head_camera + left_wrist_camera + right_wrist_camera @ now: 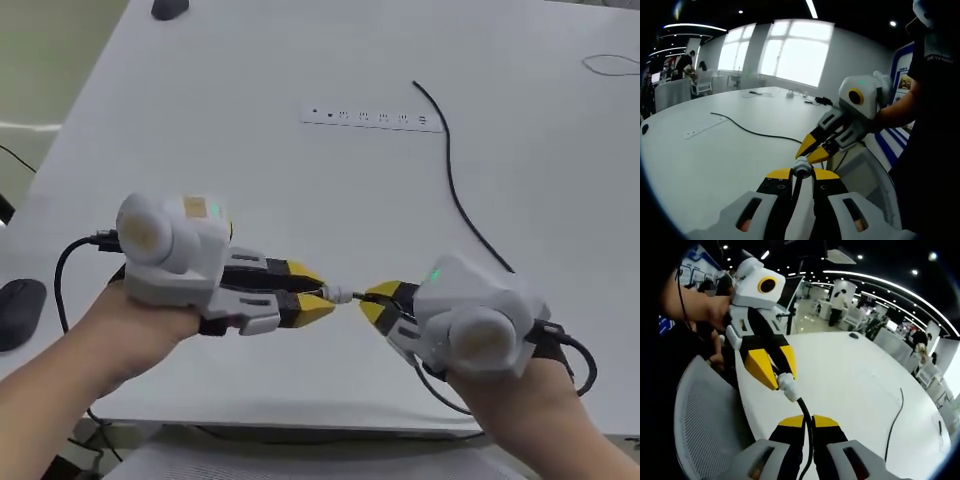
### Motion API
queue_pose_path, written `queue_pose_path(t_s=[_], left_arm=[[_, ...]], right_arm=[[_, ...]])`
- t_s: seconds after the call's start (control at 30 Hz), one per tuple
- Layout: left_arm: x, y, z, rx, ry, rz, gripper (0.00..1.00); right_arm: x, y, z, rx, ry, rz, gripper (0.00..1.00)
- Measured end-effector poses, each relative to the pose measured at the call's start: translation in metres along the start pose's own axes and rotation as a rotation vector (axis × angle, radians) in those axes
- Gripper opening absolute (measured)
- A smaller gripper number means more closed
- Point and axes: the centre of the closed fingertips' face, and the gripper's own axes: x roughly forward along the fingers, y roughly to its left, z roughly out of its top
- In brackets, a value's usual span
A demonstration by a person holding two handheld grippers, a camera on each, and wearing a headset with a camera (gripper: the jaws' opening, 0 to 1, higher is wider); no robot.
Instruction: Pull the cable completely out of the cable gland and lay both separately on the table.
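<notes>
Left gripper: clamped on white cable gland, held above the near tabletop edge.
Gland: probably light, rigid plastic; grip the body.
Black cable: thin, flexible, likely slippery; grip close to gland.
Right gripper: closed on cable.

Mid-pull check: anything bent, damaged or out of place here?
Nothing stands out. The left hand-held gripper grips the white cable gland, the right hand-held gripper grips its black cable, above the table; no damage visible.
</notes>
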Motion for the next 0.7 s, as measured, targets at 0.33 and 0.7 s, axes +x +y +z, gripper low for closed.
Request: queue_pose_path(t_s=[0.33,0.7], left_arm=[[0.001,0.000,-0.001,-0.001,-0.001,-0.003,0.15],[0.000,-0.001,-0.001,0.002,-0.006,-0.004,0.15]], right_arm=[[0.000,-0.012,-0.020,0.129,0.009,-0.027,0.00],[0.003,-0.021,-0.047,0.297,0.031,-0.048,0.00]])
